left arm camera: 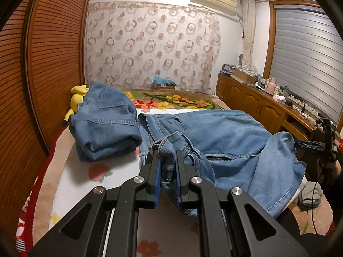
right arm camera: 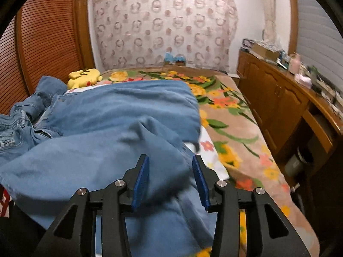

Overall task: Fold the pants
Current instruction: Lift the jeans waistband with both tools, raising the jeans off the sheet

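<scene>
On the bed (left arm camera: 70, 177), over a floral blanket (right arm camera: 231, 115), the pants (left arm camera: 214, 132) lie spread crosswise, with the waist end bunched toward the left and the legs running off to the right. The left tongs (left arm camera: 166, 156) are pressed nearly together on a gathered wad of denim at the waistband, and cloth fills the narrow gap between the blue pads. The right tongs (right arm camera: 170, 167) stand spread above the leg end; the pads are clear of the fabric, which lies loose and draped beneath and between them, so nothing is gripped on that side. In the left wrist view the right tongs show only as a dark frame at the far right edge, past the hanging leg hems.

A second, already folded pair of jeans (left arm camera: 105, 124) sits to the left of the pants, just beside a yellow plush toy (right arm camera: 85, 77), and seems to be no part of this fold.

The step in hand looks like laying one leg over the other, or a first fold lengthwise: the upper layer rests rumpled rather than flat, and part of it hangs over the near edge of the bed. The fold appears early and untidy. Next, the right tongs would need a fresh hold on the leg end, probably at the hems, while the left keeps the waist pinned, so the cloth can be drawn taut and smoothed before being doubled over toward the waist.
</scene>
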